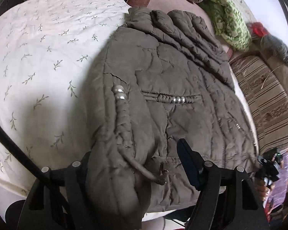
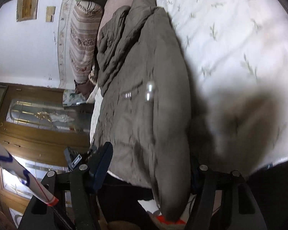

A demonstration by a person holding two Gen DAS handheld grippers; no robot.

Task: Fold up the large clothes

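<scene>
Between the left claw's (image 1: 136,164) wide-spread fingers bulges the jacket's (image 1: 163,80) hem; whether they pinch it, cannot tell. Right claw (image 2: 149,163) likewise straddles the hem, grip unclear. Jacket lies flat on the bed sheet (image 1: 38,57), sleeve bunched at the far end. Step, judging by this: hem taken up for a fold; next, carry it toward the collar. Quilted olive shell, puffy; metal snaps (image 1: 119,93); sheet pale, leaf-printed.

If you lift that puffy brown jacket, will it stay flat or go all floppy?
Probably floppy: the jacket already bunches and drapes between the left gripper jaws. Its quilted padding suggests it is bulky but fairly light. The smooth shell looks a bit slippery, so it may slide on the bedsheet.
</scene>
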